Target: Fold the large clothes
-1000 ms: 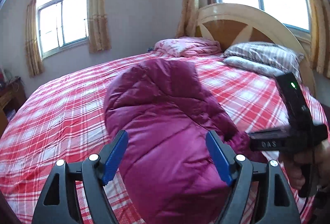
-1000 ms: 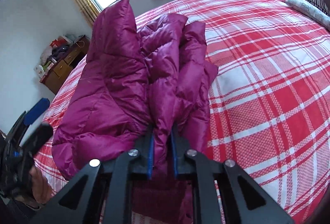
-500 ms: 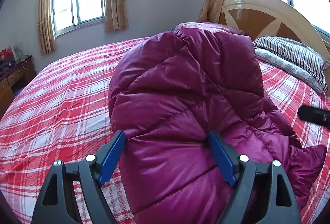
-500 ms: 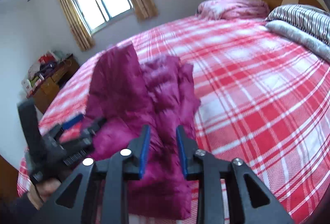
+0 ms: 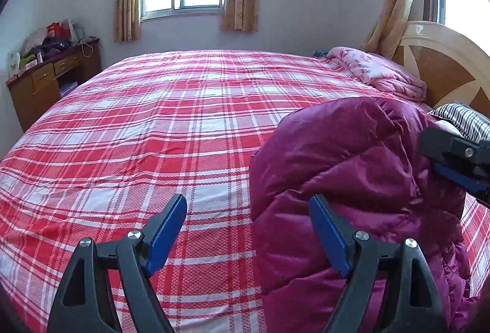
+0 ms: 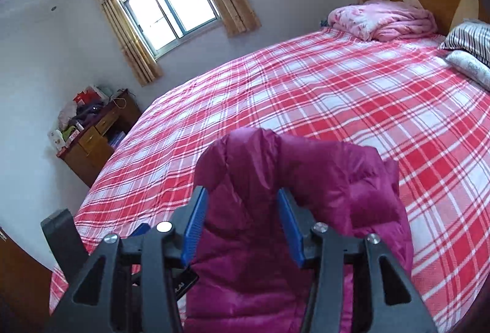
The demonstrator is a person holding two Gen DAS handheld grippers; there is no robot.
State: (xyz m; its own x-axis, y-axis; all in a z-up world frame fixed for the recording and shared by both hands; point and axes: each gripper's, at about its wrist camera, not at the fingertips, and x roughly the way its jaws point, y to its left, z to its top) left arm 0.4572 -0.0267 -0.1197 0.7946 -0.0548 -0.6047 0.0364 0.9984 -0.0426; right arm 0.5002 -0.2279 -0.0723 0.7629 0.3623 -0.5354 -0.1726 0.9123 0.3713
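Tongs first: my right tongs (image 6: pixel 242 225) have just been opening and stand about half apart, astride a ridge of the jacket (image 6: pixel 284 195) without pressing it, as far as I can tell. My left tongs (image 5: pixel 248 235) gape wide with nothing in them; only bedspread shows in the gap, and the jacket bulges just past the right-hand finger. The jacket lies bundled at the near edge of the bed (image 5: pixel 153 134), its length running away from me toward the headboard (image 5: pixel 444 63), I judge. The right tongs are nearer, right over it. Its near end is cut off below both views, so I cannot make out how neat the fold is.
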